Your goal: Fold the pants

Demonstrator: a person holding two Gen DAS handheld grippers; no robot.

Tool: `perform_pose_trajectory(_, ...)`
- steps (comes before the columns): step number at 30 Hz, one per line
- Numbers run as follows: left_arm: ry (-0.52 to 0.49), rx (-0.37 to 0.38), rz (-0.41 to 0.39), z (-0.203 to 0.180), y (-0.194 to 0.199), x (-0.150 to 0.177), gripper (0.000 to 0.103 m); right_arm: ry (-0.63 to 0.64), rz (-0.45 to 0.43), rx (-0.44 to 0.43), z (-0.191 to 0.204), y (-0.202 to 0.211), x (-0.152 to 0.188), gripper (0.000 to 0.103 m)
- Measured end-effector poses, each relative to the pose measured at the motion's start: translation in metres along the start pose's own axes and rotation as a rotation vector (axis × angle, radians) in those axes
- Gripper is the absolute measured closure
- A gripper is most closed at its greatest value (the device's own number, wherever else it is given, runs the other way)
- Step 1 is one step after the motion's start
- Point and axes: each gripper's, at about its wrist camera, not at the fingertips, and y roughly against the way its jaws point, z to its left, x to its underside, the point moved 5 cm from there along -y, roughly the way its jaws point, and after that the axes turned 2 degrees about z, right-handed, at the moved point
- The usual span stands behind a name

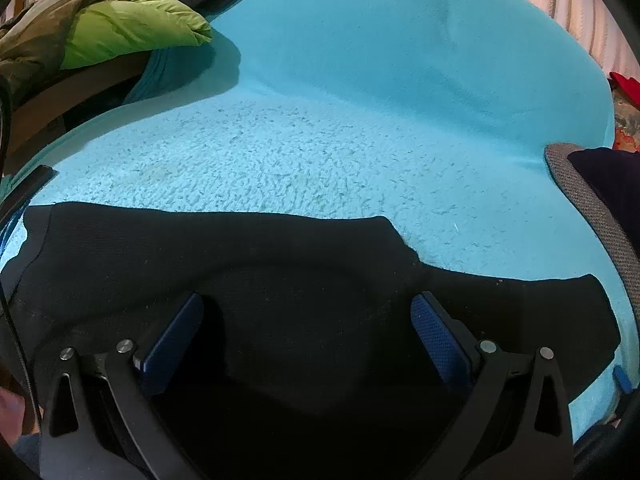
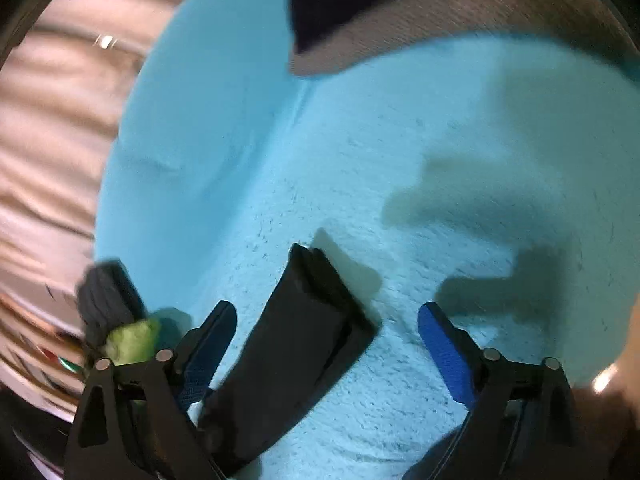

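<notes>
Domestic bedroom. Evidence: bed covered by a fleecy blue blanket [image 1: 304,152], pleated curtain [image 2: 52,128] alongside, pile of jackets [image 1: 120,28] and a cushion [image 1: 592,204] at its edges.

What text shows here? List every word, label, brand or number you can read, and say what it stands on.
None can be read.
The black pants, the turquoise blanket, the green jacket and both grippers show no print.
The coloured clutter at the left edge of the right wrist view is too blurred to tell.
</notes>
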Motion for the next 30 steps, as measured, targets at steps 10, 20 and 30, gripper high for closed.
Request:
perform_pose_trajectory(10, 0.006, -0.001, 0.007, 0.0, 0.0, 0.0, 0.0, -0.013, 0.208, -0.095, 0.009, -0.038, 0.01, 0.027)
perform_pose_trajectory(20, 0.002, -0.009, 0.005, 0.0, 0.0, 0.0, 0.0, 0.098, 0.22, 0.111, 0.01, -0.045, 0.002, 0.081)
perform_pose_trajectory(30, -0.009, -0.014, 0.006, 0.0, 0.0, 0.001, 0.0, 0.223, 0.181, 0.187, 0.02, -0.038, 0.009, 0.08)
